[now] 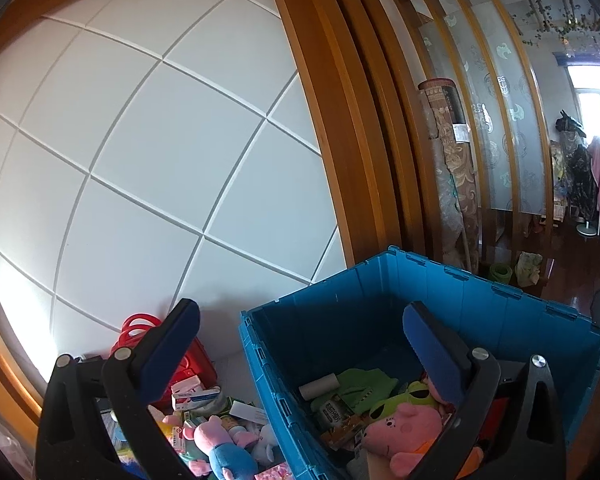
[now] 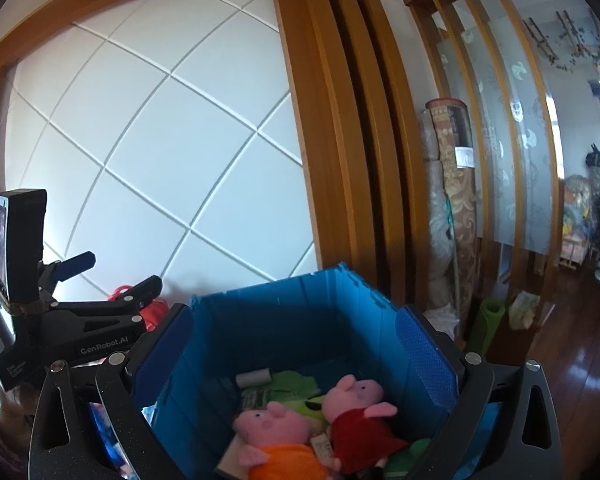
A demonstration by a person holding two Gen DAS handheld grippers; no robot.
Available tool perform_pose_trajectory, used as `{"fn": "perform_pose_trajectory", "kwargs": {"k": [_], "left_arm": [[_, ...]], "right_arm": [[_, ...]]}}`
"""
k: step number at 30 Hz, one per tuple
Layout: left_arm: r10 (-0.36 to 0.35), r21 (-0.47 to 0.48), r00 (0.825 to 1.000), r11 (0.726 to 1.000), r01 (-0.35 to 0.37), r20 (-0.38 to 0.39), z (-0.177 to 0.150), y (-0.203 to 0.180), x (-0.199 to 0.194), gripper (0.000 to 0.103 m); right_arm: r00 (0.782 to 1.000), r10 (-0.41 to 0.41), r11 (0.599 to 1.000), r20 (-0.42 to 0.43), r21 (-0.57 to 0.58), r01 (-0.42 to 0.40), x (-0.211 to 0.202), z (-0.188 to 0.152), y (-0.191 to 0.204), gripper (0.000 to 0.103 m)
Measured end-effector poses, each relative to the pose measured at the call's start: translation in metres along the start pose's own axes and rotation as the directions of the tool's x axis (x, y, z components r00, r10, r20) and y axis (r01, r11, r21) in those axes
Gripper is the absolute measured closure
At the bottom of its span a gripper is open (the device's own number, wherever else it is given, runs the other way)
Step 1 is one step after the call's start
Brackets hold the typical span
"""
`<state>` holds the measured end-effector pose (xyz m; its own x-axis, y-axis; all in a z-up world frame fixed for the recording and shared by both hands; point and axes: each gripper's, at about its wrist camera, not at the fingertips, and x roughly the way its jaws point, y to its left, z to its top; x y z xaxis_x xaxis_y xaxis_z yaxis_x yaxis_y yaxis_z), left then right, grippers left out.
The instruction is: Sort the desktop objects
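Right wrist view: right gripper [image 2: 294, 344] and left gripper [image 1: 300, 340] both spread wide, empty. Pig plushes [image 2: 316, 428] lie inside blue crate [image 2: 268, 296]; next, reach toward unsorted clutter [image 1: 220, 432] beside crate's left wall, jaws kept wide.

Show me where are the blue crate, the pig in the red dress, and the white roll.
blue crate [image 2: 284, 312]: right wrist view, inner back wall.
pig in the red dress [image 2: 360, 436]: right wrist view, red dress.
white roll [image 1: 319, 386]: left wrist view, side of the roll.
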<state>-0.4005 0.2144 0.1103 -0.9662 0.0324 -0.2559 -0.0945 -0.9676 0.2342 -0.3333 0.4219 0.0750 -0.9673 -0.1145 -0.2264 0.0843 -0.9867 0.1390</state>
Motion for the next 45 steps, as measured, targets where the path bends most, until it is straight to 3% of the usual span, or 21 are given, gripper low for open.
{"fn": "perform_pose_trajectory", "kwargs": {"k": [9, 18, 23, 28, 36, 45], "left_arm": [[0.019, -0.058, 0.999, 0.998, -0.017, 0.039, -0.031, 0.025, -0.049, 0.000], [-0.036, -0.030, 0.999, 0.999, 0.037, 0.036, -0.083, 0.064, -0.115, 0.000], [-0.079, -0.040, 0.997, 0.996, 0.080, 0.016, -0.117, 0.087, -0.156, 0.000], [-0.071, -0.021, 0.997, 0.997, 0.070, -0.034, -0.138, 0.091, -0.186, 0.000], [-0.044, -0.020, 0.998, 0.999, 0.043, -0.047, -0.162, 0.084, -0.227, 0.000], [-0.060, -0.036, 0.997, 0.998, 0.058, -0.057, -0.170, 0.063, -0.244, 0.000]], "right_arm": [[0.998, -0.068, 0.998, -0.008, -0.002, 0.068, -0.041, -0.018, 0.020, 0.000], [0.992, -0.123, 0.992, 0.042, 0.024, 0.122, -0.121, -0.051, 0.072, 0.000], [0.988, -0.154, 0.988, 0.024, 0.035, 0.154, -0.159, -0.080, 0.105, 0.000], [0.980, -0.196, 0.980, -0.015, 0.021, 0.196, -0.199, -0.105, 0.127, 0.000], [0.985, -0.171, 0.985, -0.022, -0.009, 0.171, -0.228, -0.119, 0.132, 0.000], [0.987, -0.155, 0.988, -0.026, -0.022, 0.155, -0.245, -0.115, 0.106, 0.000]]}}
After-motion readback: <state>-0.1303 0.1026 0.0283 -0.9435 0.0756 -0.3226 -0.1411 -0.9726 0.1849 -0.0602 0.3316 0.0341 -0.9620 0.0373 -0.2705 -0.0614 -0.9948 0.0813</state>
